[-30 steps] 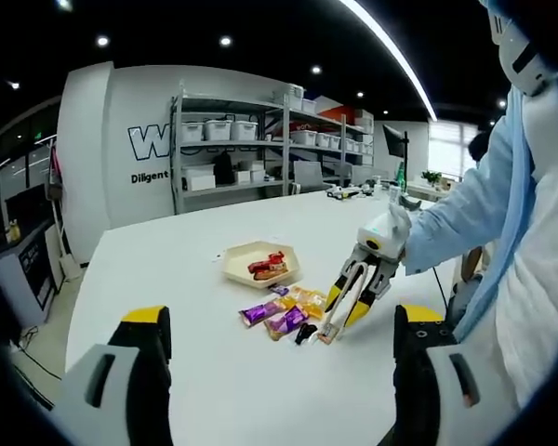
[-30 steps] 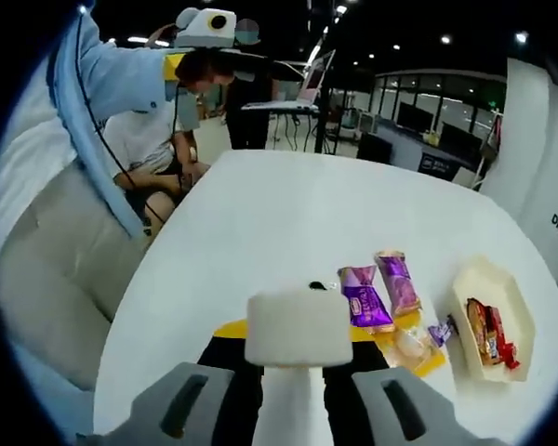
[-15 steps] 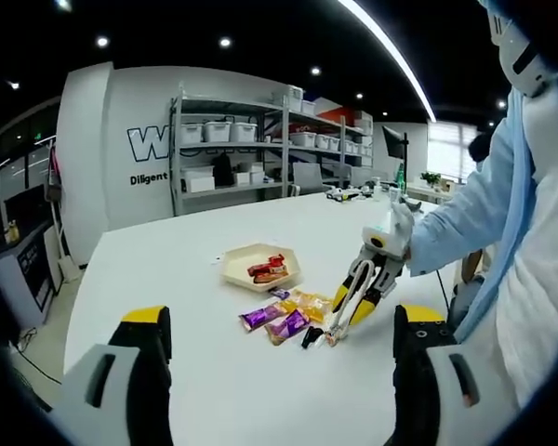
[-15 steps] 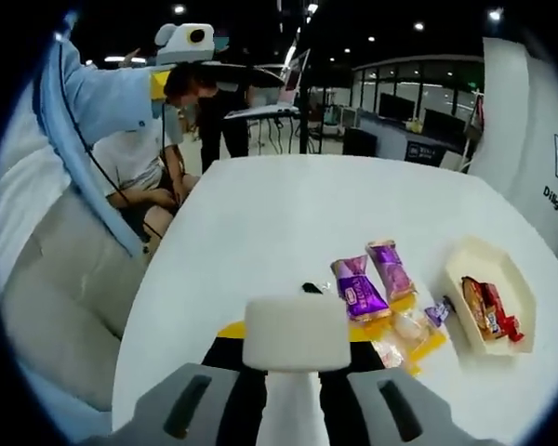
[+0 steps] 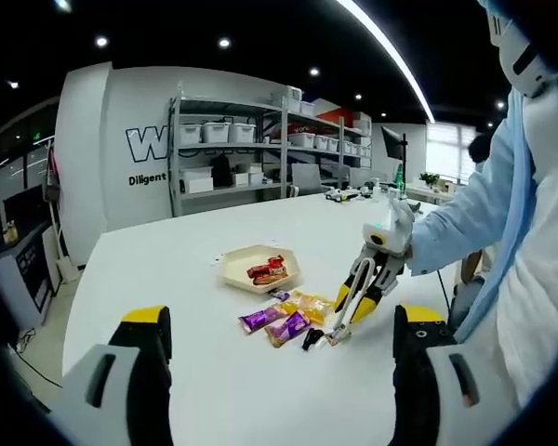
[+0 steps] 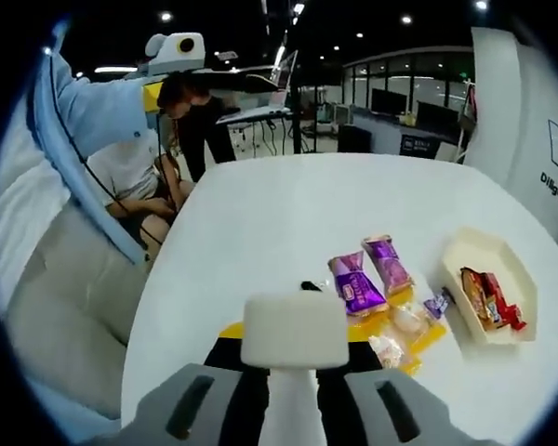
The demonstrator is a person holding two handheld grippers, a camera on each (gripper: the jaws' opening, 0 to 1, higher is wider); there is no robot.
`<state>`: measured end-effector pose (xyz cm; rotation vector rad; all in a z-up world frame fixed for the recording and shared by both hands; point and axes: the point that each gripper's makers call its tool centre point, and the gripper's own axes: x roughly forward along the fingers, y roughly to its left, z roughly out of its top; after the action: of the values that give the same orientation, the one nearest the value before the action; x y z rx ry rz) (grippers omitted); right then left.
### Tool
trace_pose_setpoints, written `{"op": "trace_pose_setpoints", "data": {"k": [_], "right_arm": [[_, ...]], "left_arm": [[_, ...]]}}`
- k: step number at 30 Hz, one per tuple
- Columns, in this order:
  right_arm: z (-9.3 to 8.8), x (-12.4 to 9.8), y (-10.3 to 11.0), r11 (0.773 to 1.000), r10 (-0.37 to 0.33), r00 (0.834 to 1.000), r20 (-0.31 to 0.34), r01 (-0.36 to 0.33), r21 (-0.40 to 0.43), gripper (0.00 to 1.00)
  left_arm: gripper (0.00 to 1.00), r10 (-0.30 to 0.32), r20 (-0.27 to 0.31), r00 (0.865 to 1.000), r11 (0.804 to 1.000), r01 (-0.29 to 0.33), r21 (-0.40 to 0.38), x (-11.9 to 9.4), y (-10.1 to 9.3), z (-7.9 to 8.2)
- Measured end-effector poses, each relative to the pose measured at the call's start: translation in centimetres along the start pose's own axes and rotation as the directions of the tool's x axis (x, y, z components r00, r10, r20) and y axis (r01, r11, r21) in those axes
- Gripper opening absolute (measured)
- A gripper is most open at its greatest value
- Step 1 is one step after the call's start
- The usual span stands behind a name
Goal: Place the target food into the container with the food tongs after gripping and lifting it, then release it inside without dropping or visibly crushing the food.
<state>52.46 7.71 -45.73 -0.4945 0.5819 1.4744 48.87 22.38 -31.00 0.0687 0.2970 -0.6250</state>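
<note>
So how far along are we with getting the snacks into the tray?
Done: red-wrapped snacks already lie in the beige tray. In hand: the right gripper holds the tongs, tips at the table beside the loose purple and yellow packets. Left: grip, lift and release one inside.

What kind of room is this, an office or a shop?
Probably an office or lab workspace: grey metal shelving with white storage bins lines the wall, desks with dark computer monitors stand behind, and snack packets lie on a big white table.

both views share snacks, opposite sides
</note>
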Motion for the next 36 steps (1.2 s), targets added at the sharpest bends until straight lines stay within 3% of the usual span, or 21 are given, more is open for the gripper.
{"op": "trace_pose_setpoints", "data": {"k": [10,18,26,31,36], "right_arm": [[0.1,-0.3,-0.3,1.000,-0.010,1.000,0.002,0.010,0.022,0.09],[1.3,-1.2,-0.2,1.000,-0.019,0.999,0.038,0.018,0.025,0.09],[4.6,-3.7,-5.7,0.987,-0.150,0.980,0.131,0.140,0.081,0.10],[6.4,-5.9,-10.5,0.963,-0.257,0.950,0.175,0.237,0.127,0.10],[7.5,-7.3,-13.8,0.946,-0.316,0.931,0.184,0.293,0.141,0.10]], "left_arm": [[0.96,0.000,0.002,1.000,1.000,0.000,0.001,0.2,0.1,0.1],[0.96,-0.006,0.003,1.000,1.000,0.006,0.004,0.3,0.1,0.1],[0.96,-0.009,0.006,1.000,1.000,0.009,0.006,0.5,0.2,0.3],[0.96,-0.005,0.001,1.000,1.000,0.005,0.003,0.3,0.3,0.2],[0.96,0.003,-0.003,1.000,1.000,-0.003,0.001,0.1,0.6,0.0]]}}
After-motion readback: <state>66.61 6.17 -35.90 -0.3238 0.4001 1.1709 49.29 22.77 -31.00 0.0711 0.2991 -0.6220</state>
